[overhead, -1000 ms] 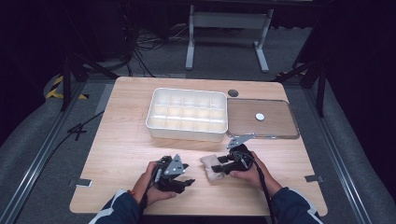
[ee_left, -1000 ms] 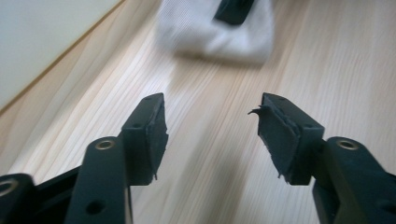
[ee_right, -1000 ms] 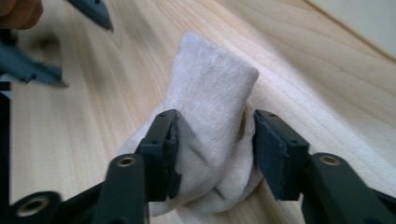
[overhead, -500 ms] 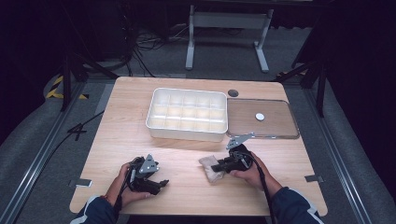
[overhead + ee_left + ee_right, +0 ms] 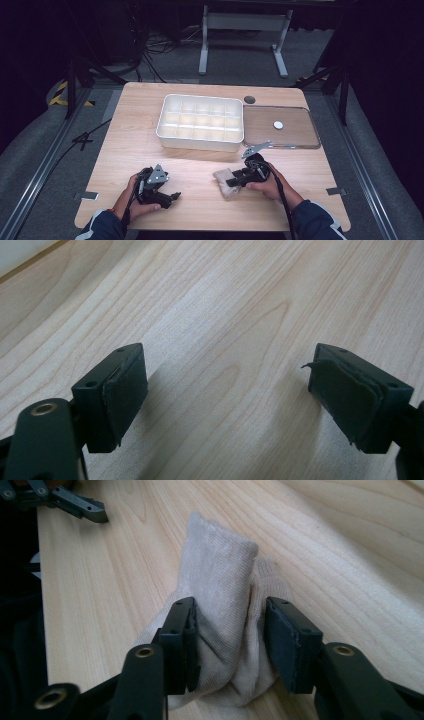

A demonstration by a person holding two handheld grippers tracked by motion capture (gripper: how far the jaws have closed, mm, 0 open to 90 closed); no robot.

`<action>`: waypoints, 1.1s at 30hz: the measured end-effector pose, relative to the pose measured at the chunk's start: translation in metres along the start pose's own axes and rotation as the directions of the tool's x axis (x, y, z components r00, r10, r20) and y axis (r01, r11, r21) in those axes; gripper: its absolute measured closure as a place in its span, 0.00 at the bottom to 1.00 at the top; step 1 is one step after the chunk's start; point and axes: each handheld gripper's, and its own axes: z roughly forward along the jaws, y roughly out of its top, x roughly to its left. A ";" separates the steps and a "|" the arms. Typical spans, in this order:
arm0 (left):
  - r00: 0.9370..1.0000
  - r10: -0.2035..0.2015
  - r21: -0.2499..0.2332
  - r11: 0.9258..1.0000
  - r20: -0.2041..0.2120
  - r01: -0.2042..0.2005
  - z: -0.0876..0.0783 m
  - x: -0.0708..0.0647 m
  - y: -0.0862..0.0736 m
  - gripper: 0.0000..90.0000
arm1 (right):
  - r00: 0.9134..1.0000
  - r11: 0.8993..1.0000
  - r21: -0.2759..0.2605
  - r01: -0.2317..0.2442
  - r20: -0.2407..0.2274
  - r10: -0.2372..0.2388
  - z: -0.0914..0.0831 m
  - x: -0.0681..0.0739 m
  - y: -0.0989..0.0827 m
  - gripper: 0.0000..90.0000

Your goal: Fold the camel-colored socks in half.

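Observation:
A rolled cream cloth bundle (image 5: 221, 177) lies on the wooden table (image 5: 200, 165) near its front edge, right of centre. My right gripper (image 5: 236, 179) has a jaw on each side of the bundle (image 5: 220, 565), and both pads touch the fabric. The jaws of the right gripper (image 5: 230, 640) have just been opening a little, with the bundle still between them. My left gripper (image 5: 171, 197) rests on the table to the left, apart from the bundle. In the left gripper view the left gripper (image 5: 227, 395) stands wide open over bare wood, and its jaws have just been opening.
A white compartment tray (image 5: 200, 143) sits at the table's middle. Its clear lid (image 5: 295, 137) lies flat to the right, bearing a small white disc (image 5: 278, 125). A dark round plug (image 5: 249, 99) sits behind them. The left gripper's jaw tip (image 5: 75, 502) shows beyond the bundle.
The left hand has drawn its gripper leftwards away from the bundle, and its jaws now stand wider. The right hand has stayed at the bundle.

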 end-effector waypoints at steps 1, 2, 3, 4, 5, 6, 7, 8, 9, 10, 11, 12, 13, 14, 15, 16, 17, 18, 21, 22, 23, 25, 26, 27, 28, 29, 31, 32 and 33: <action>1.000 0.000 0.000 1.000 0.000 0.000 0.000 0.000 0.000 0.18 | 1.000 1.000 0.000 0.000 0.000 0.000 0.000 0.000 0.000 0.64; 1.000 0.000 -0.001 1.000 0.000 0.000 0.000 0.000 0.000 0.18 | 0.999 1.000 0.003 -0.030 -0.036 0.030 0.001 -0.004 -0.001 0.67; 1.000 0.000 -0.001 1.000 -0.001 0.000 0.000 0.000 0.000 0.18 | 0.999 1.000 0.003 -0.030 -0.036 0.030 0.001 -0.004 -0.001 0.67; 1.000 -0.001 0.000 1.000 -0.001 0.001 0.000 0.000 0.000 0.18 | 0.998 0.999 0.003 -0.036 -0.043 0.036 0.001 -0.005 -0.001 0.68; 1.000 -0.002 0.000 1.000 0.000 0.002 0.000 0.000 0.000 0.18 | 0.998 0.999 0.002 -0.044 -0.047 0.044 0.001 -0.005 -0.001 0.68; 1.000 -0.002 0.001 1.000 0.000 0.002 0.000 0.000 0.000 0.18 | 0.997 0.999 0.003 -0.053 -0.048 0.053 0.001 -0.005 -0.001 0.68; 1.000 -0.001 0.001 1.000 -0.001 0.001 0.000 0.000 0.000 0.18 | 0.998 0.999 0.003 -0.052 -0.046 0.052 0.001 -0.005 -0.001 0.67; 1.000 0.000 0.002 1.000 -0.001 0.000 0.000 0.000 0.000 0.18 | 0.998 0.999 0.000 -0.047 -0.045 0.047 0.001 -0.005 -0.001 0.67; 1.000 -0.001 0.001 1.000 0.000 0.001 0.000 0.000 0.000 0.18 | 0.998 0.999 -0.002 -0.047 -0.048 0.047 0.001 -0.005 -0.001 0.66; 1.000 -0.001 0.001 1.000 0.000 0.001 0.000 0.000 0.000 0.18 | 0.998 0.999 -0.002 -0.045 -0.042 0.045 0.000 -0.005 -0.001 0.65; 1.000 -0.001 0.001 1.000 0.000 0.001 0.000 0.000 0.000 0.18 | 0.999 1.000 -0.001 -0.026 -0.035 0.026 -0.001 -0.004 -0.001 0.62; 1.000 -0.001 0.002 1.000 0.000 0.001 0.000 0.000 0.000 0.18 | 1.000 1.000 0.002 -0.012 -0.025 0.012 -0.001 -0.004 -0.001 0.62; 1.000 -0.001 0.002 1.000 0.000 0.001 0.000 0.000 0.000 0.19 | 1.000 1.000 0.001 -0.007 -0.019 0.007 -0.001 -0.003 -0.001 0.62; 1.000 -0.002 0.001 1.000 0.000 0.002 0.000 0.000 0.000 0.19 | 1.000 1.000 0.004 -0.005 -0.018 0.006 -0.001 -0.002 -0.001 0.63; 1.000 -0.002 0.000 1.000 0.000 0.002 0.000 0.000 0.000 0.19 | 1.000 1.000 0.008 0.004 -0.027 -0.004 0.000 -0.002 0.000 0.67; 1.000 -0.002 0.001 1.000 0.000 0.002 0.000 -0.001 0.000 0.19 | 0.999 1.000 0.006 -0.010 -0.042 0.010 0.000 -0.003 -0.001 0.69; 1.000 -0.002 0.000 1.000 0.000 0.002 0.000 -0.001 0.000 0.19 | 0.998 1.000 0.004 -0.026 -0.061 0.026 0.001 -0.005 -0.001 0.73; 1.000 0.000 0.001 1.000 0.000 0.000 0.000 -0.001 0.000 0.19 | 0.997 1.000 0.005 -0.029 -0.077 0.029 0.001 -0.006 -0.002 0.75; 1.000 0.001 0.001 1.000 -0.003 -0.001 0.000 -0.001 0.000 0.19 | 0.995 1.000 0.009 -0.017 -0.094 0.018 0.001 -0.005 -0.002 0.79; 1.000 0.001 0.001 1.000 -0.002 -0.001 0.000 -0.001 0.000 0.19 | 0.995 1.000 0.012 -0.010 -0.094 0.011 0.000 -0.004 -0.002 0.80; 1.000 0.001 0.002 1.000 -0.002 -0.001 0.000 -0.001 0.000 0.19 | 0.996 1.000 0.010 -0.001 -0.089 0.002 0.000 -0.003 -0.001 0.81; 1.000 -0.001 0.006 1.000 0.000 0.001 0.000 -0.001 0.001 0.19 | 0.997 1.000 0.011 0.025 -0.078 -0.024 -0.002 0.000 -0.001 0.83; 1.000 -0.001 0.006 1.000 0.000 0.001 0.000 -0.001 0.001 0.19 | 0.997 0.999 0.015 0.032 -0.071 -0.030 -0.003 0.002 0.000 0.83; 1.000 -0.001 0.006 1.000 0.000 0.001 0.000 -0.001 0.001 0.19 | 0.997 0.999 0.014 0.049 -0.065 -0.048 -0.004 0.004 0.000 0.84; 1.000 0.000 0.006 1.000 0.001 0.000 0.000 -0.001 0.001 0.19 | 0.996 0.998 0.007 0.069 -0.057 -0.069 -0.006 0.007 0.001 0.84; 1.000 0.000 0.006 1.000 0.001 0.000 0.000 -0.001 0.001 0.19 | 0.996 0.997 0.000 0.080 -0.051 -0.079 -0.008 0.009 0.002 0.84; 1.000 0.000 0.005 1.000 0.001 0.000 0.000 -0.001 0.001 0.19 | 0.994 0.995 -0.014 0.100 -0.035 -0.101 -0.011 0.012 0.003 0.84; 1.000 0.000 0.005 1.000 0.001 0.000 0.000 -0.001 0.001 0.19 | 0.994 0.995 -0.014 0.100 -0.035 -0.101 -0.011 0.012 0.003 0.84; 1.000 0.000 0.005 1.000 0.001 0.000 0.000 -0.001 0.001 0.19 | 0.993 0.993 -0.031 0.113 -0.024 -0.114 -0.014 0.014 0.004 0.84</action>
